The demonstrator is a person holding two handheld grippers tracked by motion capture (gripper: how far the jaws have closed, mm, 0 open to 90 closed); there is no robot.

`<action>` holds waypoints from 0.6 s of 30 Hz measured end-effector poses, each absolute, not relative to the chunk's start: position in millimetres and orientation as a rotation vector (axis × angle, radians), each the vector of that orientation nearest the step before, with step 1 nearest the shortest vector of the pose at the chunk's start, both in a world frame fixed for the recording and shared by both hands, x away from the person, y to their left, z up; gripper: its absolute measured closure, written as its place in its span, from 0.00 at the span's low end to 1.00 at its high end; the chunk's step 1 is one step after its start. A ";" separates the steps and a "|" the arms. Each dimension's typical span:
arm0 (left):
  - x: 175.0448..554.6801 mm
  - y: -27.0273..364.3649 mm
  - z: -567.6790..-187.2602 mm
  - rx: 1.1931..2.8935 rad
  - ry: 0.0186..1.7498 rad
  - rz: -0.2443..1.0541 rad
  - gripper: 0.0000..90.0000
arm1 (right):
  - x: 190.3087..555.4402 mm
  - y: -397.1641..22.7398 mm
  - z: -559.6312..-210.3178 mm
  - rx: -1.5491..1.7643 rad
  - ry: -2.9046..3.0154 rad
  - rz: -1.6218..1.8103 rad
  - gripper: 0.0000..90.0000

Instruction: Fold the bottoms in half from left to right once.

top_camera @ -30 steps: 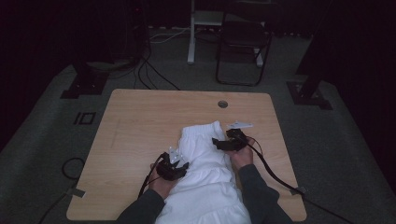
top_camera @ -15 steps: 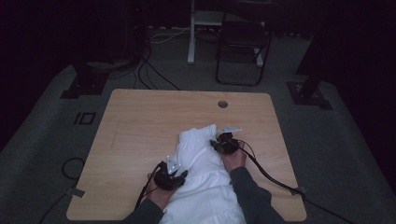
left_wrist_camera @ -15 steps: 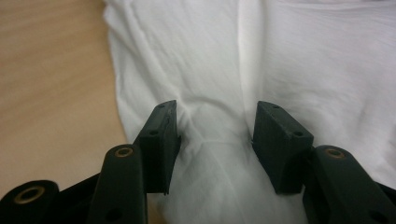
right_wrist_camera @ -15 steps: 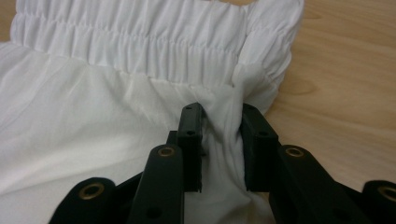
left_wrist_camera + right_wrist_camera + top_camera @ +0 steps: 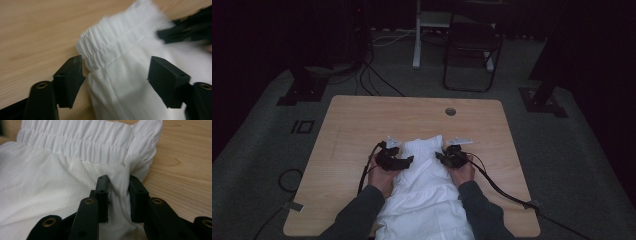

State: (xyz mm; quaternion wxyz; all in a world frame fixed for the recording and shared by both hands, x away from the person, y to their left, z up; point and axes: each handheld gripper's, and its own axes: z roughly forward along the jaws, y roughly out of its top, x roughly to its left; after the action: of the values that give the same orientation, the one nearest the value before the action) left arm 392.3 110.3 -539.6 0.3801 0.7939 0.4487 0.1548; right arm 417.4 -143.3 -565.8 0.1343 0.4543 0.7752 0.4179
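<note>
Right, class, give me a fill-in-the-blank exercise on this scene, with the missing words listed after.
1. The garment lying on the table is ____ in colour.
2. The left gripper has its jaws ____, one on each side of the garment's edge.
3. The right gripper pinches a fold of fabric just below the gathered ____ band.
4. The tabletop is made of ____.

Missing words: white; open; elastic; wood

The right black two-jaw claw [image 5: 117,197] has its jaws closed on a pinched fold of the white gathered cotton garment [image 5: 62,177], just below the garment's ruched elastic band [image 5: 75,143] and near its right edge. The garment lies on the light wooden desk [image 5: 182,160], bare beyond that edge.
</note>
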 end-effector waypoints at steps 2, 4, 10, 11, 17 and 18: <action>396.5 103.5 -551.7 2.042 1.181 0.404 0.30 | 417.7 -144.7 -566.5 1.318 2.245 1.225 0.81; 398.4 100.7 -558.5 2.054 1.185 0.446 0.29 | 417.5 -144.6 -566.6 1.314 2.245 1.223 0.81; 403.4 103.1 -560.6 2.065 1.192 0.522 0.25 | 416.7 -143.9 -567.1 1.310 2.235 1.221 0.81; 403.2 102.0 -561.2 2.070 1.187 0.537 0.25 | 416.5 -143.8 -567.1 1.309 2.234 1.220 0.81; 403.6 101.0 -562.8 2.057 1.182 0.548 0.24 | 415.4 -143.0 -567.1 1.311 2.232 1.218 0.81; 403.6 101.0 -562.8 2.057 1.181 0.548 0.25 | 415.4 -143.0 -567.2 1.309 2.232 1.217 0.81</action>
State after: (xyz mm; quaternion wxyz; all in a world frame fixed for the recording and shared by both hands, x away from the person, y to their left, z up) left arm 403.6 101.0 -562.8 0.3463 0.7927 0.4552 0.2111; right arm 415.4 -143.0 -567.2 0.1406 0.4533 0.7727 0.4215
